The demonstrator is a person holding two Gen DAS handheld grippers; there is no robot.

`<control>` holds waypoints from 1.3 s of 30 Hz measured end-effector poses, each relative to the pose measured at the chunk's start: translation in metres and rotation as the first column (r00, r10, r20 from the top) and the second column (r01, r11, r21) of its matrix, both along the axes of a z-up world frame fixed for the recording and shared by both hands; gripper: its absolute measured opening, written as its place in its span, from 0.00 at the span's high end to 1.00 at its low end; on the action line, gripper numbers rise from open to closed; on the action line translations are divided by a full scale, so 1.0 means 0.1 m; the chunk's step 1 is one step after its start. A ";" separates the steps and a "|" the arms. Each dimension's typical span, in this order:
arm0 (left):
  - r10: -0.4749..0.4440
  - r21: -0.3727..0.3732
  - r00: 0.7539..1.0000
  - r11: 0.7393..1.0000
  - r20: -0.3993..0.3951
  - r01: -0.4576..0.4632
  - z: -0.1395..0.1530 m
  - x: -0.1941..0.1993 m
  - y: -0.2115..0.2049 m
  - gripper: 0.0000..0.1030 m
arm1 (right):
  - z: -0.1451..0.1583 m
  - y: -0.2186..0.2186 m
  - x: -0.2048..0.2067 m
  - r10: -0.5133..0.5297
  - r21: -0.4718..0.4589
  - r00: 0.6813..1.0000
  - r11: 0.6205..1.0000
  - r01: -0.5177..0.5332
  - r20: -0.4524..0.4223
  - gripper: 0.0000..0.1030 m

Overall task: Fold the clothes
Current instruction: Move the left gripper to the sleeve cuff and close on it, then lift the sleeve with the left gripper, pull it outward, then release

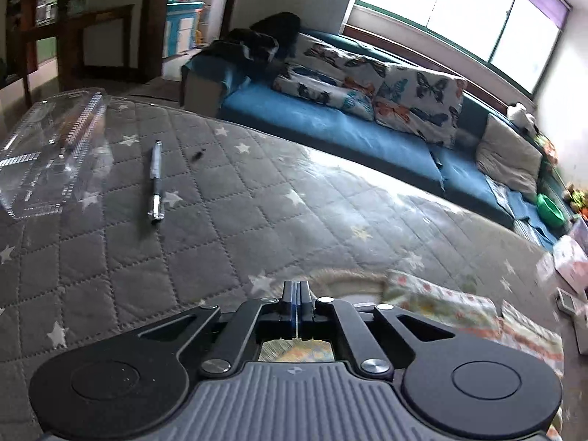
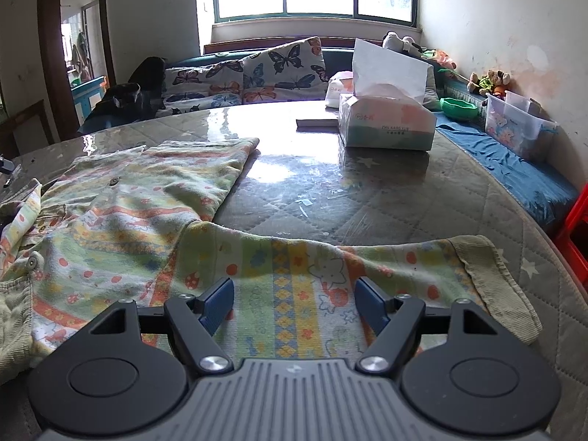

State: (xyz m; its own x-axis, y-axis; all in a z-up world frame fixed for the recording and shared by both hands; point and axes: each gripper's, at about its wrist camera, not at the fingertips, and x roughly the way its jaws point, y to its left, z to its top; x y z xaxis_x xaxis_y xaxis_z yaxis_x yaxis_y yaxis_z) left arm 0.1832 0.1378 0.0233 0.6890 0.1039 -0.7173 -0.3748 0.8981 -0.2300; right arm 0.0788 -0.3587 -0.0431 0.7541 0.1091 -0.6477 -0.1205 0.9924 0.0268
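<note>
Living room with a window and a blue couch (image 2: 514,172) carrying butterfly-print cushions (image 2: 257,73); the work surface was a round table under a grey quilted star-print cover with a glossy clear sheet on top (image 2: 367,198). On it sat a clear plastic lidded tray (image 1: 51,147), a silver-and-black pen (image 1: 156,182) and a pink-and-green tissue box (image 2: 386,121). The task item, a small pastel-striped cartoon-print children's top with ribbed olive cuffs and buttons (image 2: 121,217), lay on the near side of the table, body bunched at left, one sleeve thrown forward, the other stretched right to its cuff. Wrinkled, soft cotton, not squared up. Left gripper (image 1: 296,294) had its fingers pressed together; printed fabric showed below them, so it looked clamped on the garment near the neckline, though the bite itself was hidden. Right gripper (image 2: 294,305) was spread wide, holding nothing, straddling the right sleeve just above the cloth. My read: mid-fold, sleeve stage. Next move likely needs the right fingers to pinch the sleeve and carry it across the body while the left anchors; thin fabric may slip or drag.
</note>
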 end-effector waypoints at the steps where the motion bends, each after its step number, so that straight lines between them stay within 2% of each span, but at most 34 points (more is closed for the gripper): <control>1: -0.011 -0.007 1.000 1.000 -0.005 0.011 -0.01 0.01 -0.04 0.98 | 0.00 0.00 0.00 0.000 0.001 1.000 1.000 0.000 -0.001 0.27; 5: -0.055 -0.019 0.998 0.998 -0.025 0.055 -0.06 0.07 -0.23 0.93 | 0.01 -0.01 0.00 0.002 0.001 1.000 1.000 -0.002 -0.005 0.27; 7: -0.068 -0.026 0.997 0.997 -0.038 0.067 -0.10 0.11 -0.32 0.82 | 0.01 -0.02 0.00 0.003 0.003 1.000 1.000 -0.003 -0.004 0.27; 9: -0.078 -0.030 0.995 0.997 -0.054 0.077 -0.14 0.14 -0.41 0.61 | 0.00 -0.01 0.00 0.002 0.003 1.000 1.000 -0.002 -0.003 0.27; 12: -0.089 -0.026 0.994 0.996 -0.071 0.087 -0.18 0.17 -0.53 0.53 | 0.00 -0.01 -0.01 0.002 0.005 1.000 1.000 -0.002 -0.001 0.27; 15: -0.096 -0.029 0.991 0.995 -0.092 0.093 -0.23 0.20 -0.61 0.52 | 0.00 -0.01 0.00 0.006 0.004 1.000 1.000 -0.006 -0.002 0.26; 20: -0.118 0.003 0.985 0.993 -0.124 0.119 -0.29 0.22 -0.74 0.54 | -0.01 0.01 -0.01 0.017 0.006 1.000 1.000 -0.017 -0.004 0.18; 23: -0.128 0.001 0.983 0.992 -0.132 0.130 -0.33 0.22 -0.78 0.72 | -0.01 0.04 0.00 0.022 -0.005 1.000 1.000 -0.022 -0.003 0.17; 27: -0.127 -0.001 0.984 0.992 -0.125 0.128 -0.34 0.19 -0.77 0.90 | -0.01 0.05 0.00 0.028 -0.012 1.000 1.000 -0.028 -0.006 0.16; 32: -0.133 0.015 0.986 0.991 -0.098 0.135 -0.28 0.13 -0.77 0.96 | 0.01 0.06 -0.02 0.039 -0.022 0.999 0.999 -0.040 -0.008 0.15; 39: -0.135 0.037 0.989 0.990 -0.061 0.138 -0.16 0.02 -0.79 0.97 | 0.04 0.10 -0.06 0.060 -0.039 0.998 0.997 -0.060 -0.001 0.14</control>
